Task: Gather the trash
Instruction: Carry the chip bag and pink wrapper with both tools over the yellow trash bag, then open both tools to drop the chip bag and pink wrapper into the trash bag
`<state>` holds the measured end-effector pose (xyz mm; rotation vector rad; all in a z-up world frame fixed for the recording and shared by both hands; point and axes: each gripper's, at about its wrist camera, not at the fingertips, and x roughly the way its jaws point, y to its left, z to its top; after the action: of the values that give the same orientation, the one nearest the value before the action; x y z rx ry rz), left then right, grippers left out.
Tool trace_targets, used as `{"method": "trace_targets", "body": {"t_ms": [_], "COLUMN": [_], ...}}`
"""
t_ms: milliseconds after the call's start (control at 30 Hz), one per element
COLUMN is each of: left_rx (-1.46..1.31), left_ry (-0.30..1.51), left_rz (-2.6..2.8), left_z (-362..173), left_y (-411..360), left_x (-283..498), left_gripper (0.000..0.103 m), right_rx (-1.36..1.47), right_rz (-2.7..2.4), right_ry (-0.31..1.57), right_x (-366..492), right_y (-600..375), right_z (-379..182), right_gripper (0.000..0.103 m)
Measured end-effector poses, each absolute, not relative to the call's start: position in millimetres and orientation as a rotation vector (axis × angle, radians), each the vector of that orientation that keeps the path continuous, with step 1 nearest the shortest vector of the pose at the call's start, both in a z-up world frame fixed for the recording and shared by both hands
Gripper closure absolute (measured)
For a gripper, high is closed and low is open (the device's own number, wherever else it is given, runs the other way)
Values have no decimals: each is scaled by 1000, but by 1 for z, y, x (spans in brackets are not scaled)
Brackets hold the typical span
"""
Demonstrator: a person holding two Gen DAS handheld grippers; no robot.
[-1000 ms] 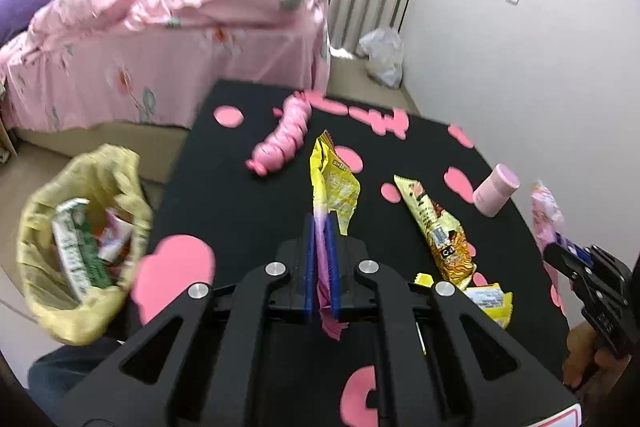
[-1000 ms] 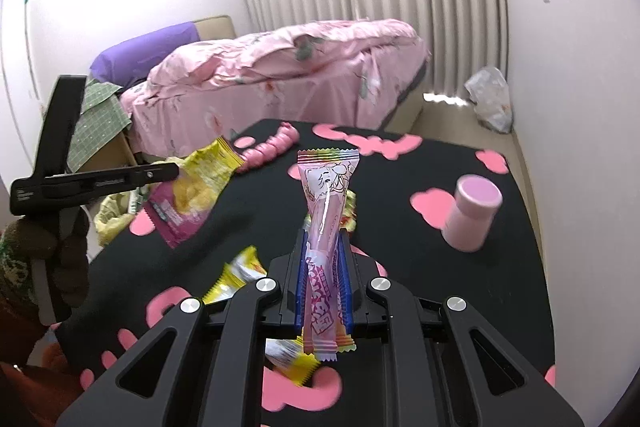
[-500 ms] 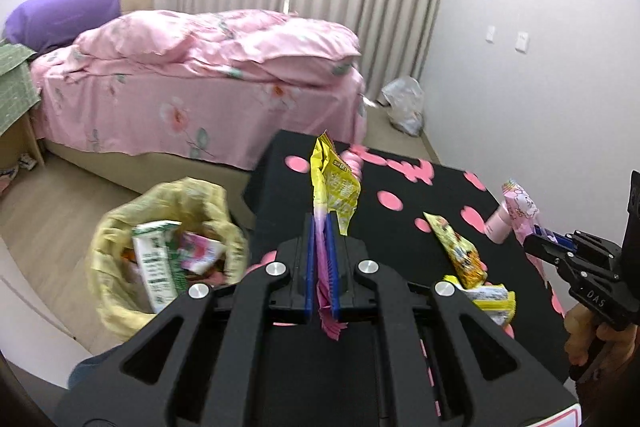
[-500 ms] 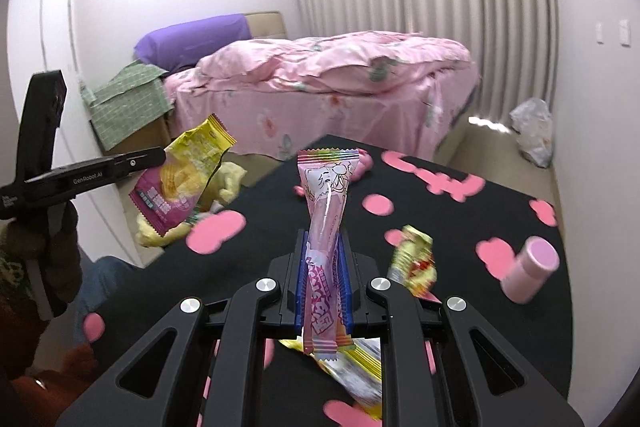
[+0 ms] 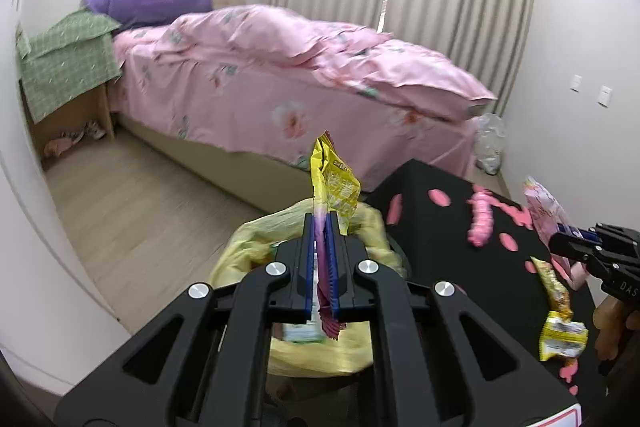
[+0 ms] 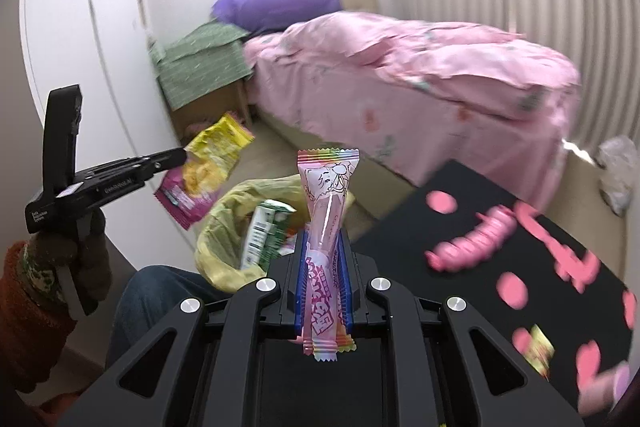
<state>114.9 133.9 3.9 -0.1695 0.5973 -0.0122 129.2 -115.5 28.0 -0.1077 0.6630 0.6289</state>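
My left gripper (image 5: 321, 223) is shut on a yellow and magenta snack wrapper (image 5: 334, 183), which stands up above the yellow trash bag (image 5: 320, 351) on the floor. The right wrist view shows that same left gripper (image 6: 182, 157) holding the yellow wrapper (image 6: 208, 163) left of the trash bag (image 6: 224, 227). My right gripper (image 6: 323, 239) is shut on a long pink candy wrapper (image 6: 326, 219), held upright just right of the bag's mouth. A green and white carton (image 6: 262, 233) sticks out of the bag. The right gripper (image 5: 560, 241) also shows at the left wrist view's right edge with its pink wrapper (image 5: 544, 207).
A black table with pink spots (image 5: 440, 227) holds a pink plush toy (image 5: 482, 223) and two more wrappers (image 5: 558, 311). A pink bed (image 5: 300, 75) stands behind, a green-covered nightstand (image 5: 64, 75) at the left. A person's knee (image 6: 160, 291) is beside the bag.
Both grippers have swung left off the table toward the trash bag, each still holding its wrapper. The bag now lies directly below the left gripper and closer to the right one.
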Motion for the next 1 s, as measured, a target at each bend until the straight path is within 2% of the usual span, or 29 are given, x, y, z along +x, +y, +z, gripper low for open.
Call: {"method": "trace_targets", "body": {"t_ms": [300, 533, 600, 633, 667, 700, 767, 867, 1000], "left_rx": [-302, -405, -424, -446, -466, -485, -495, -478, -470], "left_ry": [695, 760, 774, 783, 788, 791, 784, 754, 714], "left_rz": [-42, -72, -83, -92, -100, -109, -101, -72, -39], "left_z": [-48, -83, -91, -94, -97, -99, -99, -91, -75], "left_y": [166, 185, 188, 190, 192, 194, 198, 201, 203], "left_x": [147, 159, 162, 164, 165, 166, 166, 161, 152], "left_gripper": [97, 97, 97, 97, 92, 89, 69, 59, 52], "right_rx": [-180, -176, -186, -197, -202, -206, -216, -221, -235], "right_rz": [732, 739, 732, 726, 724, 728, 737, 739, 744], "right_ry": [795, 900, 921, 929, 932, 935, 946, 937, 890], "right_x": [201, 237, 241, 243, 244, 244, 242, 237, 224], "right_y": [-21, 12, 18, 20, 20, 20, 19, 15, 3], "right_z": [-19, -64, -74, -78, -80, -83, -86, -83, -68], "right_gripper": [88, 88, 81, 72, 67, 66, 65, 58, 57]}}
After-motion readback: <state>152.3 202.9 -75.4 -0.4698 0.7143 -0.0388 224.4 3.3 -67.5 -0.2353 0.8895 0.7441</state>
